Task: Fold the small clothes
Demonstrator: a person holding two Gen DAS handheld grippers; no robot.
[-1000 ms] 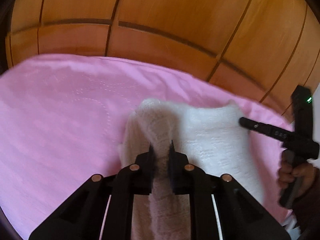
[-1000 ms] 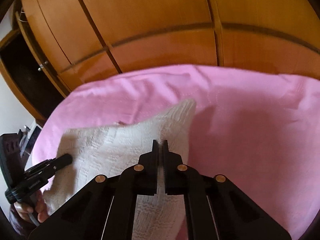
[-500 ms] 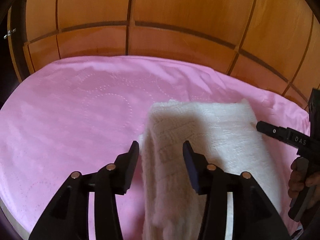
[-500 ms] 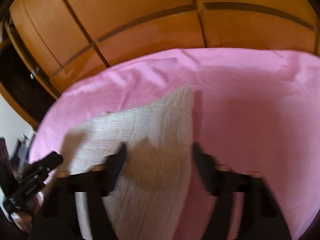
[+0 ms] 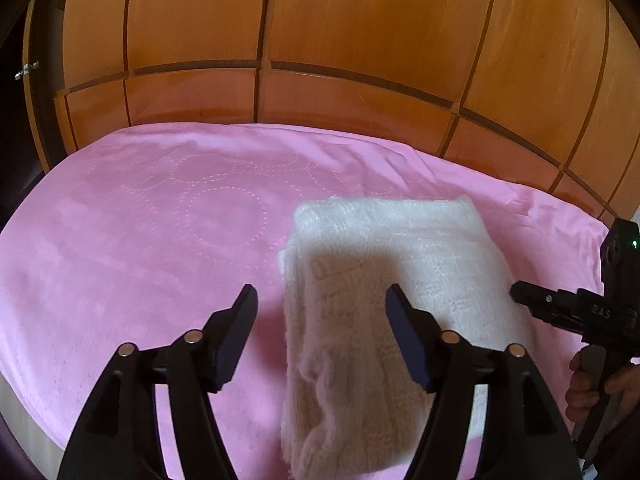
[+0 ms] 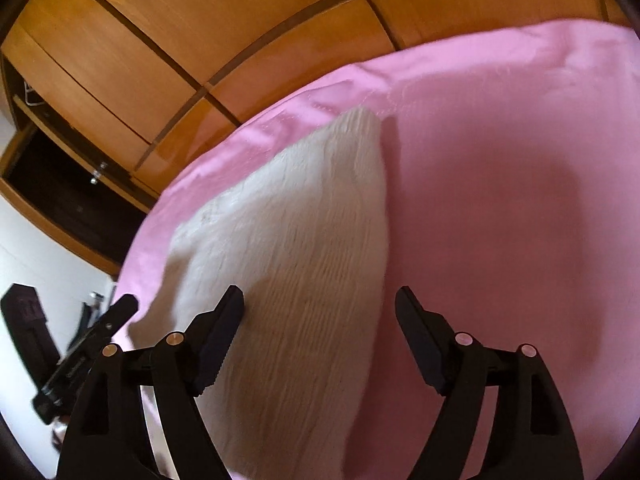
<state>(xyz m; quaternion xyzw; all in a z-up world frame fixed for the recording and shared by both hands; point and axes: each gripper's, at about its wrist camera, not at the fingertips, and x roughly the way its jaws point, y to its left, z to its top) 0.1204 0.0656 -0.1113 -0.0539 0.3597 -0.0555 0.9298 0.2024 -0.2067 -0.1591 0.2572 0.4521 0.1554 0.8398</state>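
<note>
A white knitted garment [image 5: 396, 268] lies folded on a pink bedsheet [image 5: 152, 224]. My left gripper [image 5: 320, 300] is open and empty, raised just above the garment's left folded edge. My right gripper [image 6: 319, 298] is open and empty above the garment [image 6: 296, 240], near its right edge. The right gripper also shows at the right edge of the left wrist view [image 5: 520, 292], beside the garment. The left gripper shows at the lower left of the right wrist view [image 6: 120, 310].
A wooden panelled wardrobe [image 5: 340, 40] stands behind the bed. An open dark drawer [image 6: 60, 192] is at the left in the right wrist view. The bed's near-left edge [image 5: 24, 412] shows in the left wrist view.
Both grippers were shut on the white garment one second ago. Both have opened, let it go and drawn back upward. The garment now rests folded on the sheet.
</note>
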